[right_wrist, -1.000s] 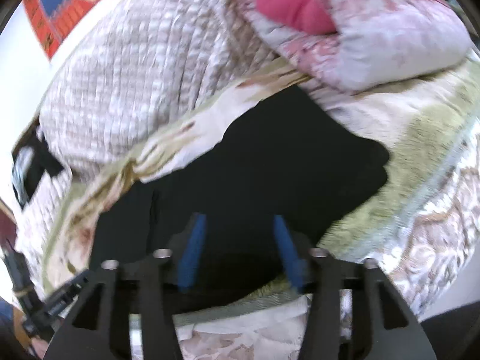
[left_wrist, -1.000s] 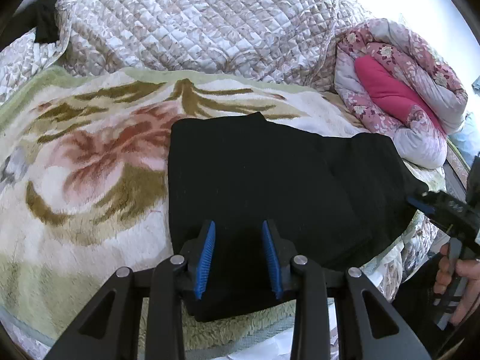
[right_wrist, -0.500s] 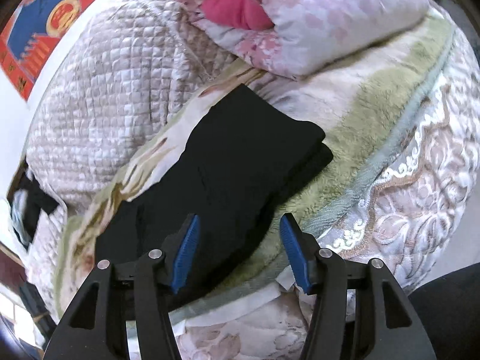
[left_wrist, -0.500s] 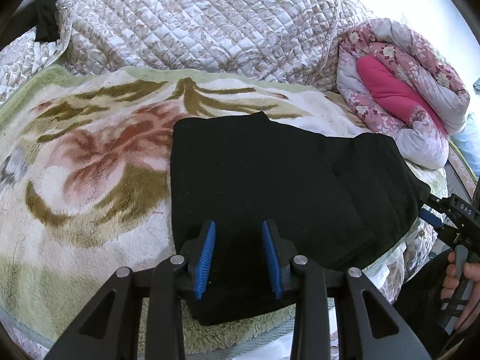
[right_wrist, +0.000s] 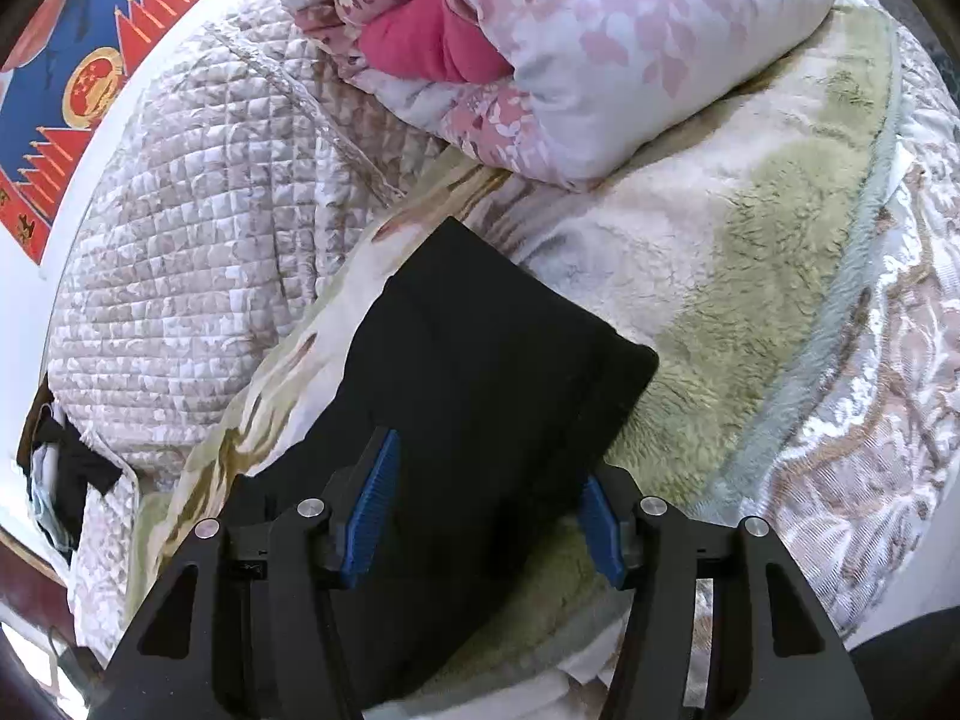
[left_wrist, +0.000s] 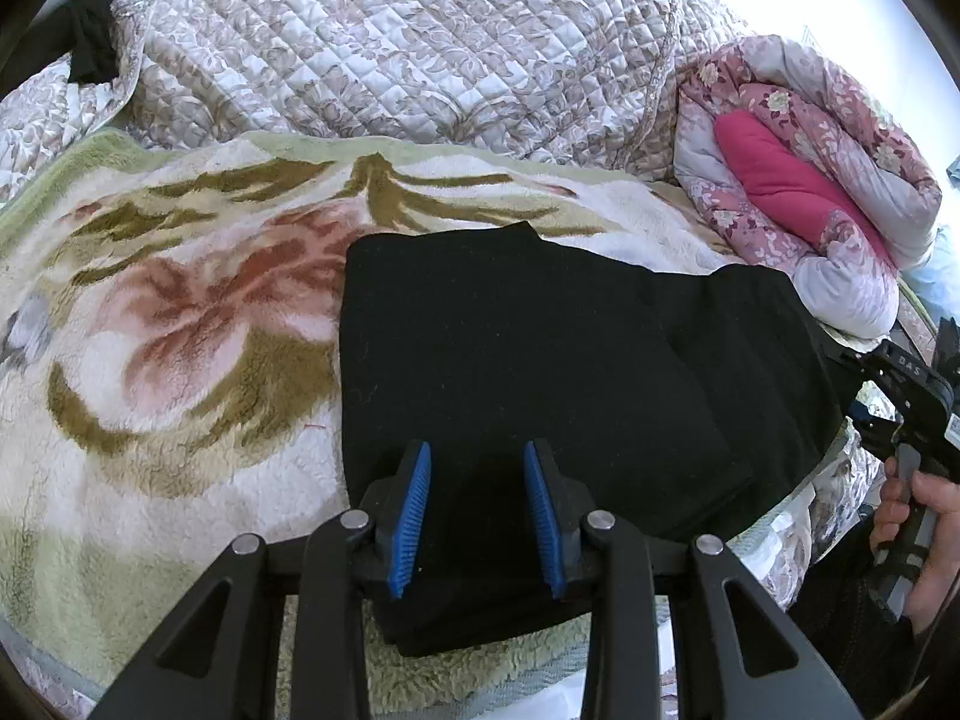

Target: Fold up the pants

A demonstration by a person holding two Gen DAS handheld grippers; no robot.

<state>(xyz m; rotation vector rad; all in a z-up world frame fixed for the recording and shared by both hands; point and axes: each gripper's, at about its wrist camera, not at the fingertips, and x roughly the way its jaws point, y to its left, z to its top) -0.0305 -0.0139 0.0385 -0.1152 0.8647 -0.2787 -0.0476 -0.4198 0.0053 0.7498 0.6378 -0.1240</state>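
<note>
Black pants point(left_wrist: 540, 372) lie folded in a flat rectangle on the floral plush blanket point(left_wrist: 180, 330); they also show in the right wrist view point(right_wrist: 480, 360). My left gripper point(left_wrist: 477, 510) is open and empty, hovering over the pants' near edge. My right gripper point(right_wrist: 486, 504) is open and empty over the pants' right end, with its blue pads point(right_wrist: 372, 510) apart. The right gripper's body point(left_wrist: 906, 396) shows at the right edge of the left wrist view, held in a hand just off the pants.
A quilted beige bedspread point(left_wrist: 390, 48) lies bunched behind the blanket. A rolled pink floral duvet point(left_wrist: 798, 192) sits at the right, close to the pants' far end; it also shows in the right wrist view point(right_wrist: 570, 48). The bed's edge point(right_wrist: 840, 420) drops off at the right.
The right gripper has pulled back and to the right, off the pants, and its view has swung toward the bed's edge. The left gripper has barely moved. The pants lie still.
</note>
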